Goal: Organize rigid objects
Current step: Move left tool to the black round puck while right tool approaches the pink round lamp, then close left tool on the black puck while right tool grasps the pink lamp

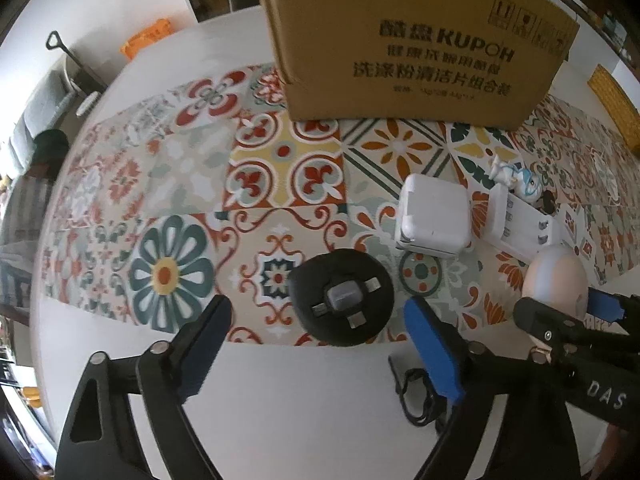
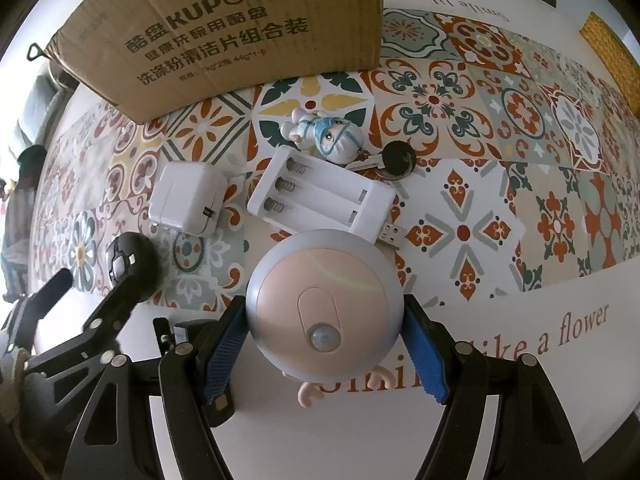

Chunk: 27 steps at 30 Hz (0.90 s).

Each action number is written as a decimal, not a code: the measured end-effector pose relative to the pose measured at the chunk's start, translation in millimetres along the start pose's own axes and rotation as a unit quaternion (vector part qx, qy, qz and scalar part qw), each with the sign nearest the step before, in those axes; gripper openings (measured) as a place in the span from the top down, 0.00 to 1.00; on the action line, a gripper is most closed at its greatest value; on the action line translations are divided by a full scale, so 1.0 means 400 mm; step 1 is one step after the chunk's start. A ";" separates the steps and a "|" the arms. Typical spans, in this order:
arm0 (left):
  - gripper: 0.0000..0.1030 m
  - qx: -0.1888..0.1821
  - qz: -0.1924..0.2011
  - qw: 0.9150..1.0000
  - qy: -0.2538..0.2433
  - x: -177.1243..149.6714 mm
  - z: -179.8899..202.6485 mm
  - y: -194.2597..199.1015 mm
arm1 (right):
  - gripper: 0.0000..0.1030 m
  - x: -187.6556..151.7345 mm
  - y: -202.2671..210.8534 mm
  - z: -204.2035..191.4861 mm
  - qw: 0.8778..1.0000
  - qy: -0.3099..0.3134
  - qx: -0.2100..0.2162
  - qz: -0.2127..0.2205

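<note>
Soft daylight is filling both views, leaving only faint shadows under the box (image 1: 416,40) and charger (image 1: 434,216). Fisheye distortion is bending the desk (image 2: 520,360) edges, with black vignetting in the corners. The left view is looking slightly blurred; a pale glare streak is crossing the lamp (image 2: 324,296).

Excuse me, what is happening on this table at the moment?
A person with two handheld grippers is tidying small objects on a patterned tablecloth. The right gripper straddles a round pink sensor light, jaws open. The left gripper is open around a black round adapter. A white charger, battery holder, figurine keychain and cardboard box wait behind.
</note>
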State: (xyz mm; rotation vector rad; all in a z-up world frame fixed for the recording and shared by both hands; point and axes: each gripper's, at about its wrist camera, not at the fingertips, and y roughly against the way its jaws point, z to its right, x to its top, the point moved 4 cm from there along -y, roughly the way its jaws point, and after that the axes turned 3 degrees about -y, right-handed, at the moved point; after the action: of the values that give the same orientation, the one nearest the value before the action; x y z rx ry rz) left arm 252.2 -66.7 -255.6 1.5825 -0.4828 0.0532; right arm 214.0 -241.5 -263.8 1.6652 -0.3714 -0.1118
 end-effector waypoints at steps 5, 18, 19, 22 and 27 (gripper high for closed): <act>0.20 -0.012 -0.006 1.000 0.001 0.006 0.008 -0.028 | 0.28 -0.009 -0.005 -0.023 1.000 0.005 0.002 -0.003; 0.42 -0.032 -0.004 0.999 0.008 0.018 0.013 -0.072 | 0.28 -0.003 -0.046 -0.062 1.000 0.008 0.000 -0.013; 0.42 -0.034 -0.004 0.999 0.007 0.017 0.013 -0.072 | 0.28 -0.003 -0.049 -0.066 1.000 0.007 -0.001 -0.013; 0.42 -0.035 -0.003 0.999 0.003 0.013 0.016 -0.067 | 0.28 -0.007 -0.058 -0.069 1.000 0.007 -0.002 -0.013; 0.43 -0.036 0.002 0.999 0.005 -0.009 0.025 -0.034 | 0.28 -0.006 -0.051 -0.062 1.000 0.007 -0.003 -0.010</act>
State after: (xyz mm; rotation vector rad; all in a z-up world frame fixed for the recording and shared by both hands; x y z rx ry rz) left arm 250.8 -75.3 -270.4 1.5097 -0.4751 0.0471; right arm 222.3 -215.4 -280.7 1.6634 -0.3438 -0.1146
